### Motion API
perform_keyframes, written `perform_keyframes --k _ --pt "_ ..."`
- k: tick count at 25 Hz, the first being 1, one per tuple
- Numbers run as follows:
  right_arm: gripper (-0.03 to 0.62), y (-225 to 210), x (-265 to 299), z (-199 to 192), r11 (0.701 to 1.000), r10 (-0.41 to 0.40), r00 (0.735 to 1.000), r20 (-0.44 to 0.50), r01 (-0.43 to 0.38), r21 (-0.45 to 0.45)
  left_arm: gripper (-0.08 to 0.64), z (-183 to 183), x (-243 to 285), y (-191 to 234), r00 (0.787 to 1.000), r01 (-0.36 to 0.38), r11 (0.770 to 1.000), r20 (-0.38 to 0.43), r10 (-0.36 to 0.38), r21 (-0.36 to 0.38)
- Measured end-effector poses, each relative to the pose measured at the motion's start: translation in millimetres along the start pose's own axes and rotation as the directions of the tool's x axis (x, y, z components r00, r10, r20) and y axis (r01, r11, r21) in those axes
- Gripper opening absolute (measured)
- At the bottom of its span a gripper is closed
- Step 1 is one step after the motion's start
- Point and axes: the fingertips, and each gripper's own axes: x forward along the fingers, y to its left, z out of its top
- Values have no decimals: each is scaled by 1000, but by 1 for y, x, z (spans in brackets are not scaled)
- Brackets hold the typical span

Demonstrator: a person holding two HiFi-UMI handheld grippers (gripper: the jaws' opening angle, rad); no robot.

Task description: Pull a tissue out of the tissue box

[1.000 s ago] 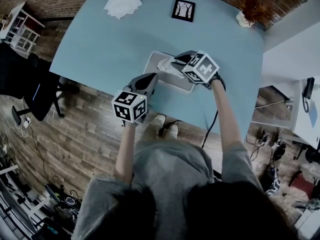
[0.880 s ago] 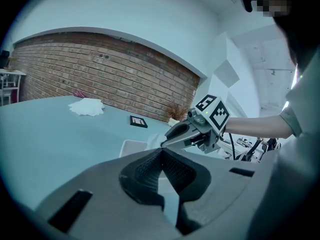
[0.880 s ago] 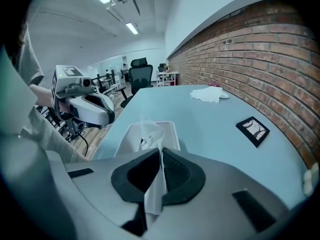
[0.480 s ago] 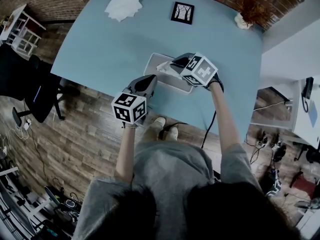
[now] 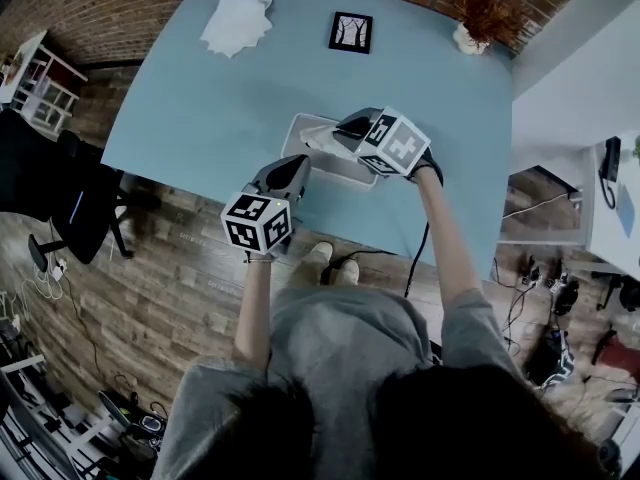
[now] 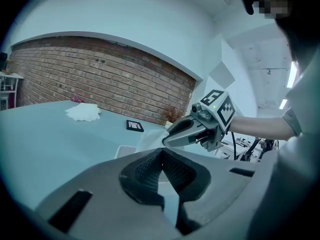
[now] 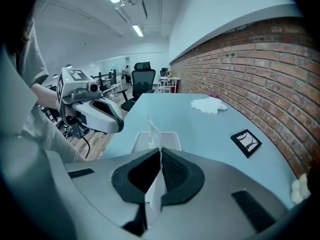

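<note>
A light grey tissue box [image 5: 322, 160] lies near the front edge of the blue table [image 5: 200, 108]. My right gripper [image 5: 338, 131] hangs over the box, shut on a white tissue [image 5: 316, 134] that rises from it. In the right gripper view the tissue [image 7: 158, 184] is pinched between the pads of the right gripper [image 7: 160, 151], with the box [image 7: 172, 138] just beyond. My left gripper [image 5: 298, 163] sits at the box's near left corner, shut and holding nothing. Whether it touches the box I cannot tell. The left gripper view shows the left gripper [image 6: 161, 153] with its pads together.
At the table's far side lie a crumpled white tissue pile [image 5: 237, 23], a small black picture frame [image 5: 351, 31] and a dried plant [image 5: 480, 13]. A black office chair [image 5: 60, 183] stands left of the table, and a white desk [image 5: 580, 118] to the right.
The right gripper has risen a little above the box, drawing the tissue up with it. The left gripper has stayed by the box.
</note>
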Motion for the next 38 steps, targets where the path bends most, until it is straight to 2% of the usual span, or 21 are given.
perform_keyframes --k 25,31,38 --pt "3 28 -55 28 993 -99 991 88 104 -55 3 16 -28 -36 997 13 998 72 -18 60" --pt "3 32 -82 34 988 -147 975 164 153 -25 3 24 -33 -51 995 23 997 100 -30 75" --pt "3 38 -121 31 979 -202 944 261 200 36 3 39 -46 -77 988 26 993 148 -43 113"
